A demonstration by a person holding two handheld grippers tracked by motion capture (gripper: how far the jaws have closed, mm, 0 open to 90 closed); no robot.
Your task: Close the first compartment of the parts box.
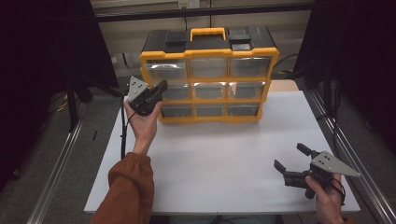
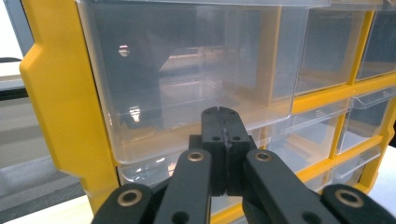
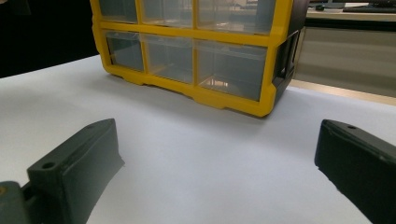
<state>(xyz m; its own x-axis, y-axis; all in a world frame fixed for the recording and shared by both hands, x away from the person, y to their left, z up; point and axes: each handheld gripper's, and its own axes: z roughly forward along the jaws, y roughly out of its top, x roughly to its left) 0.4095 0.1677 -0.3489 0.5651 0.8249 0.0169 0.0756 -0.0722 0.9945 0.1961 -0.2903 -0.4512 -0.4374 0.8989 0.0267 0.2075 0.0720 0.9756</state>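
A yellow and black drawer cabinet (image 1: 209, 77) with clear plastic drawers in three rows stands at the back of the white table. My left gripper (image 1: 161, 86) is held up at the cabinet's left column, jaws shut with nothing between them. In the left gripper view its tips (image 2: 223, 113) sit right at the lower lip of the top left drawer (image 2: 187, 74); whether they touch it I cannot tell. My right gripper (image 1: 290, 157) rests low near the table's front right corner, jaws wide open and empty. The right gripper (image 3: 217, 154) looks over bare table toward the cabinet (image 3: 196, 51).
The white table (image 1: 219, 163) is flanked by metal rails (image 1: 60, 163) on both sides, with dark curtains beyond. A person's orange sleeve (image 1: 128, 186) comes in at the front left. The cabinet has a yellow carry handle (image 1: 208, 32) on top.
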